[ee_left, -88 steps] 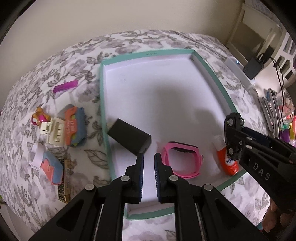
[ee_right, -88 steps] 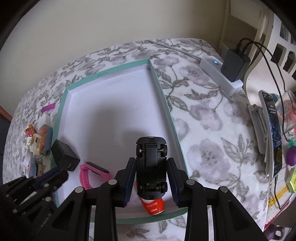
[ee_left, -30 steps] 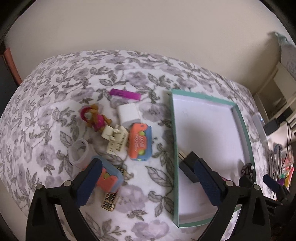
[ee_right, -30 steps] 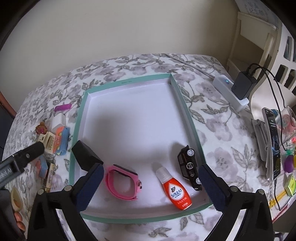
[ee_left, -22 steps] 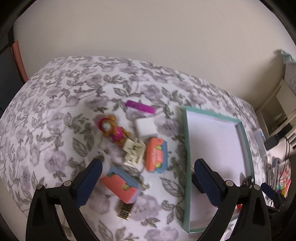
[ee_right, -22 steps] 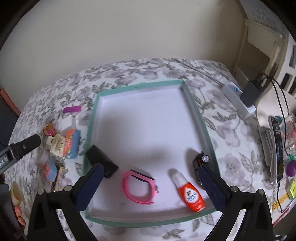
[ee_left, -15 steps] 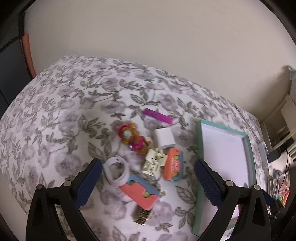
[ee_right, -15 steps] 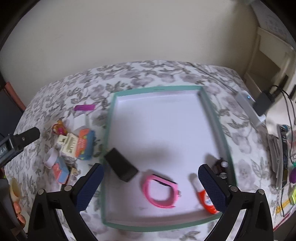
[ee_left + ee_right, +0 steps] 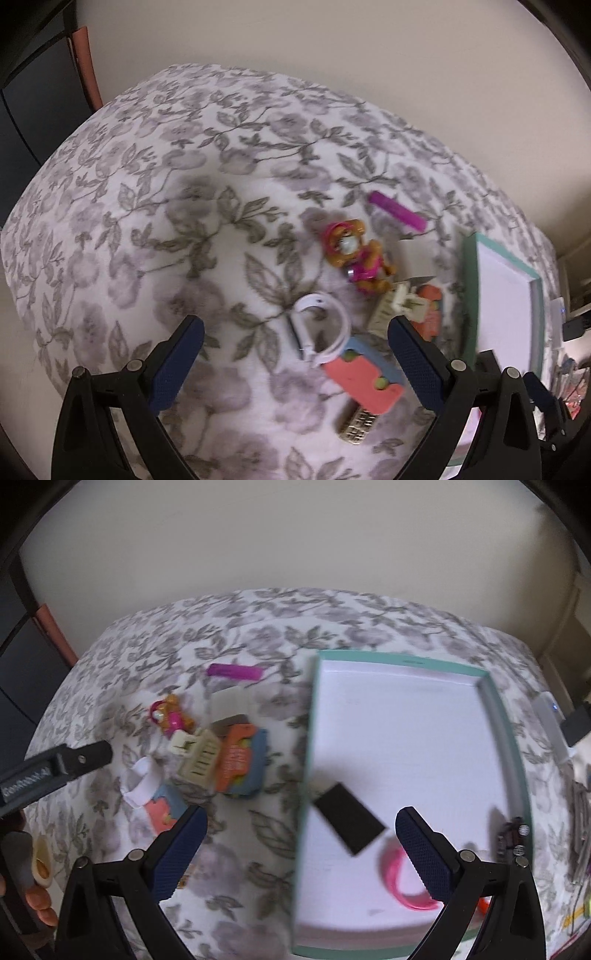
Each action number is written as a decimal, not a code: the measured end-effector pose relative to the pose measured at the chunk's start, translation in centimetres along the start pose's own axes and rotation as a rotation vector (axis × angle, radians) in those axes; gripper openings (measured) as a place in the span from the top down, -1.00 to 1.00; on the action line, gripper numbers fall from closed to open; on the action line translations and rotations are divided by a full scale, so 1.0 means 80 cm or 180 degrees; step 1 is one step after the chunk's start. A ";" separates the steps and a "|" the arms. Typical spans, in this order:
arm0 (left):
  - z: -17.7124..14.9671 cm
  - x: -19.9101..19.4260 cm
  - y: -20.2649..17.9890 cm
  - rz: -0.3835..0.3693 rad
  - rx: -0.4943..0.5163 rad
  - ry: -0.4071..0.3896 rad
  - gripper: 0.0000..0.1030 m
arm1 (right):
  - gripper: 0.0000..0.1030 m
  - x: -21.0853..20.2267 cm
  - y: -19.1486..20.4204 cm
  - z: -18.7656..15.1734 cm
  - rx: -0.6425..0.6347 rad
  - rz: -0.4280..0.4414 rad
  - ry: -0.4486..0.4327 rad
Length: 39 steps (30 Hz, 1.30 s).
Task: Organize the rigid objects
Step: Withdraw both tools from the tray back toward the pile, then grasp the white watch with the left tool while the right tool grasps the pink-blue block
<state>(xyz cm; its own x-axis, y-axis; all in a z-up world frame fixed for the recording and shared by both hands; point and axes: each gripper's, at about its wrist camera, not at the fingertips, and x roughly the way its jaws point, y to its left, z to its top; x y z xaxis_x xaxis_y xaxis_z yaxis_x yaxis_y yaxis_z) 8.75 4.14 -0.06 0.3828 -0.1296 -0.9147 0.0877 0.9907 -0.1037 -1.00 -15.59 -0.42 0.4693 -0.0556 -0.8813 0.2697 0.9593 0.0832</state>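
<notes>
My left gripper [image 9: 295, 354] is open and empty, held above a cluster of small objects on the floral cloth: a white ring [image 9: 321, 328], an orange-pink figure [image 9: 354, 254], a purple stick [image 9: 397, 212], a cream comb-like piece [image 9: 391, 308] and coral-and-blue cases [image 9: 364, 378]. My right gripper [image 9: 301, 845] is open and empty above the left rim of the teal tray [image 9: 308, 775]. The tray holds a black block [image 9: 349, 821], a pink watch band [image 9: 402, 880] and a dark toy car [image 9: 511, 840].
The teal tray [image 9: 469, 291] lies at the right in the left wrist view. A white power strip with a black plug [image 9: 554, 720] lies right of the tray. A gold piece [image 9: 358, 424] lies near the cases. The other gripper [image 9: 55, 768] shows at left.
Both grippers have swung left and back from the tray. The left one now looks over the loose objects. The toy car, released earlier, stays in the tray.
</notes>
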 end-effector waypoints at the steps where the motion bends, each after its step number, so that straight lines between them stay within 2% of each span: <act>1: 0.000 0.003 0.003 0.0030 -0.0007 0.0021 -0.94 | -1.00 0.003 0.006 0.000 -0.0030 0.0002 0.0015; 8: 0.003 0.028 0.020 0.0081 -0.0096 0.0222 -0.93 | -0.99 0.028 0.041 -0.002 -0.0235 0.0044 0.0140; 15: 0.003 0.051 0.040 0.0086 -0.0282 0.0419 -0.93 | -0.80 0.048 0.071 -0.005 -0.0423 0.0191 0.0256; 28: 0.012 0.065 0.044 0.0064 -0.0271 0.0503 -0.91 | -0.48 0.070 0.113 -0.008 -0.0749 0.0363 0.0372; 32: 0.014 0.071 0.037 0.0080 -0.0184 0.0535 -0.66 | -0.35 0.076 0.126 -0.010 -0.0879 0.0406 0.0397; 37: 0.017 0.082 0.027 0.0058 -0.0120 0.0602 -0.64 | -0.17 0.075 0.131 -0.013 -0.0947 0.0466 0.0392; 39: 0.018 0.085 0.021 0.0053 -0.0063 0.0616 -0.50 | -0.06 0.074 0.132 -0.013 -0.0965 0.0488 0.0399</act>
<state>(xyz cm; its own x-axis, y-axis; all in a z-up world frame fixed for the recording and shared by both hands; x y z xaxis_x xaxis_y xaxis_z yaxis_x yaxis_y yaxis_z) 12.78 4.85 -5.89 0.1998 -0.1048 -0.9742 0.0639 0.9935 -0.0938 3.72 -5.48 -5.24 0.3733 0.1117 -0.9210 -0.0662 0.9934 0.0937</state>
